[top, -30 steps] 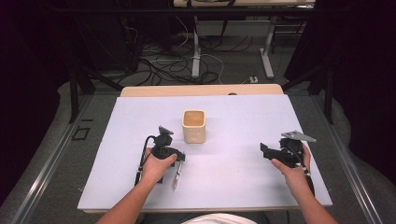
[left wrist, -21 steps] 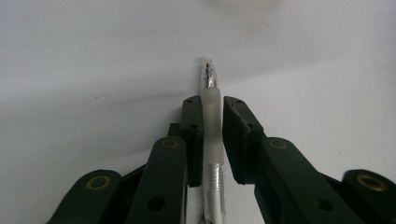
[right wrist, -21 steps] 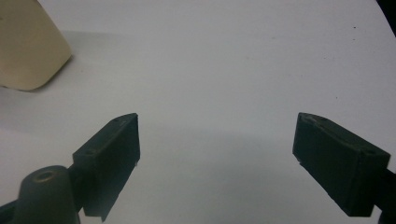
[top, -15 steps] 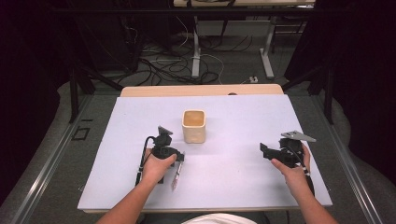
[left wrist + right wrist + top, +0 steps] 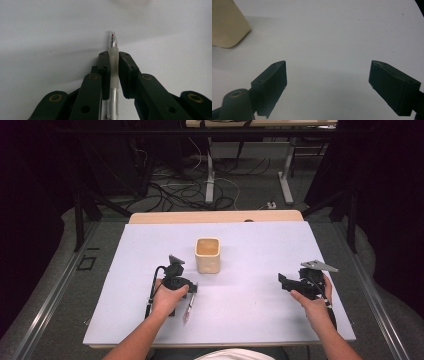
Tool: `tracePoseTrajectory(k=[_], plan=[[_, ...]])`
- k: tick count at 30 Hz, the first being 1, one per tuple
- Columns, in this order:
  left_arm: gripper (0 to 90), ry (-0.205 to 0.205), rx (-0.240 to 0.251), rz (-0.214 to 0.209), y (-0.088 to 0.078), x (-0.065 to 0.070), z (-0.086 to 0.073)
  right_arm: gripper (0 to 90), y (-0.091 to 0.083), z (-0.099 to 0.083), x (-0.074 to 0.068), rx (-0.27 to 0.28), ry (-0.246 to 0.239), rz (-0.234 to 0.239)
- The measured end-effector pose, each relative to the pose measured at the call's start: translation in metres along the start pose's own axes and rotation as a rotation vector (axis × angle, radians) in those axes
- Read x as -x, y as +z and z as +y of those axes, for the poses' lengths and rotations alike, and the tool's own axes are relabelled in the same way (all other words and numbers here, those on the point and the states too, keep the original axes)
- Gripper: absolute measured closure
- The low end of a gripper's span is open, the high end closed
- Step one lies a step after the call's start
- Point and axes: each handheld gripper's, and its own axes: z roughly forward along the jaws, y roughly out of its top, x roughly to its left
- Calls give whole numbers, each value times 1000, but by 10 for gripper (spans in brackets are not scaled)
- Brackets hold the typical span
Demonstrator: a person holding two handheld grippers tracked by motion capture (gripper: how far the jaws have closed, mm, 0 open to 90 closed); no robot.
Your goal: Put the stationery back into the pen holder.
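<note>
Holding: left tool (image 5: 113, 62) has its two black jaws clamped on a clear pen (image 5: 113, 41), whose frosted sleeve sits between them
Pen tip: it pokes out past the jaw ends, with a small red mark visible inside the clear barrel, and hangs above the white counter (image 5: 250, 315)
Pen in high view: the pen (image 5: 188, 306) runs from the left tool (image 5: 186, 286) back toward the person's edge of the counter, just beside the left hand (image 5: 167, 297)
Right tool: in its own view the right tool (image 5: 328, 80) has its jaws wide apart, with bare counter between them
Right tool position: in the high view the right tool (image 5: 286, 282) is at the right side of the counter, held by the right hand (image 5: 312, 302), a grey plate on its top
Cup: a cream square cup (image 5: 207, 255) stands upright near the counter's middle, beyond the left tool and well apart from the right one
Cup in right gripper view: the cup (image 5: 227, 25) shows at the upper left corner
</note>
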Motion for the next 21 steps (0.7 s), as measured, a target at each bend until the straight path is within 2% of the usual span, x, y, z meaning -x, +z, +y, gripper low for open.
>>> tracePoseTrajectory(k=[7, 8, 11, 12, 13, 15, 16, 17, 18, 20, 21], plan=[[806, 20, -5, -6, -3, 0, 1, 145, 0, 0, 1, 2, -3, 0], [807, 13, -3, -8, -4, 1, 1, 145, 0, 0, 1, 2, -2, -1], [807, 46, 9, -12, -10, 0, 1, 145, 0, 0, 1, 2, -2, -2], [807, 23, 16, -26, -12, 2, 1, 145, 0, 0, 1, 2, -2, 0], [807, 18, 27, -31, -15, 3, 1, 145, 0, 0, 1, 3, -1, 0], [807, 52, 32, -39, -21, 1, 2, 145, 0, 0, 1, 3, -1, 0], [806, 34, 49, -45, -23, 3, 2, 145, 0, 0, 1, 3, -1, 0], [806, 52, 57, -45, -26, 2, 2, 145, 0, 0, 1, 3, -1, 0], [806, 43, 68, -61, -29, 3, 2, 145, 0, 0, 1, 3, -1, 0], [806, 66, 92, -64, -35, 2, 3, 145, 0, 0, 1, 2, -2, 0], [806, 53, 108, -71, -37, 4, 3, 145, 0, 0, 1, 2, -1, -1]])
